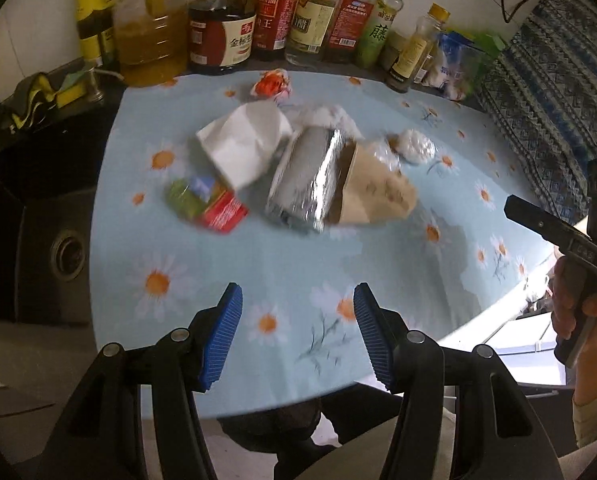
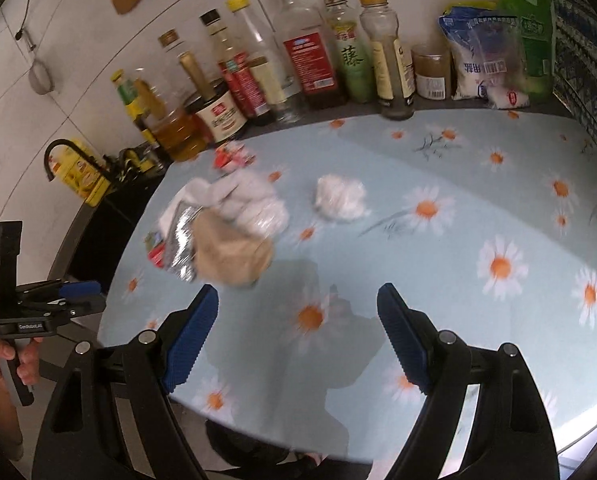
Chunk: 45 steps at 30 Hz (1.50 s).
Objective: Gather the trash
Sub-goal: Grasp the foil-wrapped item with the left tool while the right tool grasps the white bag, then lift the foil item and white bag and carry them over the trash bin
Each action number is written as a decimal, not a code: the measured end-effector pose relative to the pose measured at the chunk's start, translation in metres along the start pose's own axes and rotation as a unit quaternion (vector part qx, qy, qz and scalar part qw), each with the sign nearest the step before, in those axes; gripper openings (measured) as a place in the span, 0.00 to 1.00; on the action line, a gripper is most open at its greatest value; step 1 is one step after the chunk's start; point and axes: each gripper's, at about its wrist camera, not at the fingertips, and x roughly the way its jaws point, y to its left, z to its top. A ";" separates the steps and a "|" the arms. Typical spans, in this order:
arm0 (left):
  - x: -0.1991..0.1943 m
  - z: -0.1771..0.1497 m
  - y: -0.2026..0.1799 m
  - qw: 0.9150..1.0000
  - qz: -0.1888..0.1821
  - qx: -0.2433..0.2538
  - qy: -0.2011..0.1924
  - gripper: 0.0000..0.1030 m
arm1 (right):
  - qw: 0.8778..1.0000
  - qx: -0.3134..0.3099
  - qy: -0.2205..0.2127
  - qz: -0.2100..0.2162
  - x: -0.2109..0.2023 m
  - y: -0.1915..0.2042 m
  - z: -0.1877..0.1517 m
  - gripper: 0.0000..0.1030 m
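Trash lies piled on your daisy tablecloth [image 1: 282, 264]: foil packet [image 1: 304, 180] touching brown paper bag [image 1: 372, 196]. Your left gripper [image 1: 297, 336] and right gripper [image 2: 298, 340] both hover with jaws apart, holding nothing.

Both views look forward and down along their own blue-padded fingers from just above the near edge of the daisy-print tablecloth [image 1: 298, 256].

The left wrist view faces the trash pile [image 1: 298, 168] almost head-on, with the sink [image 1: 58, 256] at its left edge and the right gripper's handle [image 1: 570, 256] at its right.

The right wrist view sits further right and angles leftward, so the same pile [image 2: 222, 232] lies left of centre and the left gripper [image 2: 78, 292] shows at its left edge.

Both share the cloth, the pile and the row of bottles [image 1: 258, 20] [image 2: 298, 60] at the back. Blur softens the pile, so its nearness is probably similar in both.
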 end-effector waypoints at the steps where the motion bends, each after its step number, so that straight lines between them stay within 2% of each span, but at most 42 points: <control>1: 0.005 0.007 -0.002 1.000 0.005 0.001 0.002 0.63 | 1.000 -0.001 0.002 0.000 0.006 -0.006 0.008 0.79; 6: 0.030 0.034 -0.009 1.000 0.024 0.009 0.016 0.65 | 1.000 -0.009 0.024 0.004 0.040 -0.029 0.040 0.79; 13: 0.067 0.068 -0.011 0.998 0.045 0.022 0.043 0.65 | 0.999 -0.014 0.046 0.017 0.082 -0.050 0.068 0.79; 17: 0.086 0.074 -0.012 0.996 0.056 0.037 0.066 0.65 | 0.998 -0.019 0.061 0.026 0.100 -0.054 0.076 0.78; 24: 0.103 0.079 -0.009 0.994 0.059 0.038 0.087 0.65 | 0.996 -0.032 0.078 0.036 0.123 -0.051 0.082 0.71; 29: 0.107 0.084 -0.015 0.994 0.052 0.047 0.085 0.65 | 0.994 -0.043 0.087 0.039 0.134 -0.048 0.085 0.65; 34: 0.114 0.088 -0.018 0.993 0.050 0.060 0.091 0.64 | 0.993 -0.060 0.091 0.036 0.138 -0.044 0.082 0.47; 45: 0.109 0.086 -0.018 0.993 0.041 0.070 0.081 0.55 | 0.995 -0.063 0.071 0.033 0.122 -0.042 0.078 0.42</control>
